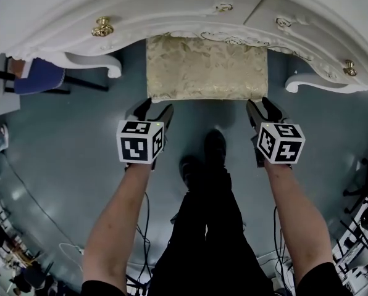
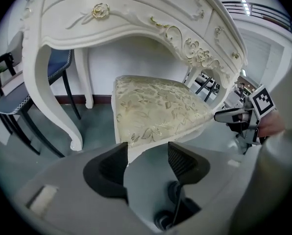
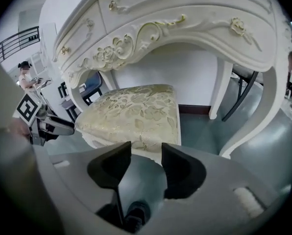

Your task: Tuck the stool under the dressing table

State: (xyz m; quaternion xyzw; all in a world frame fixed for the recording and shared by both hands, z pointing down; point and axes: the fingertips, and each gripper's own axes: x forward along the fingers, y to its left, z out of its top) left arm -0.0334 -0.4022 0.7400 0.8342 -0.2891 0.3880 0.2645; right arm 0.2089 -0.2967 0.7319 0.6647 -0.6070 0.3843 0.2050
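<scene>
The stool (image 1: pixel 205 66), with a cream floral cushion and a white frame, stands partly under the white dressing table (image 1: pixel 171 11), its near edge sticking out toward me. My left gripper (image 1: pixel 158 110) is at the stool's near left corner with its jaws apart. In the left gripper view the stool's (image 2: pixel 156 106) corner lies just beyond the left gripper (image 2: pixel 147 151), unpinched. My right gripper (image 1: pixel 259 105) is at the near right corner, jaws also apart. In the right gripper view the cushion (image 3: pixel 131 109) sits just ahead of the right gripper (image 3: pixel 146 151), with no pad pressing on it.
The table's curved white legs (image 1: pixel 110 63) (image 1: pixel 295 85) flank the stool on both sides. A dark chair with a blue seat (image 1: pixel 39 79) stands at the left. The person's shoes (image 1: pixel 202 156) are on the grey floor behind the stool, with cables (image 1: pixel 66 248) trailing lower left.
</scene>
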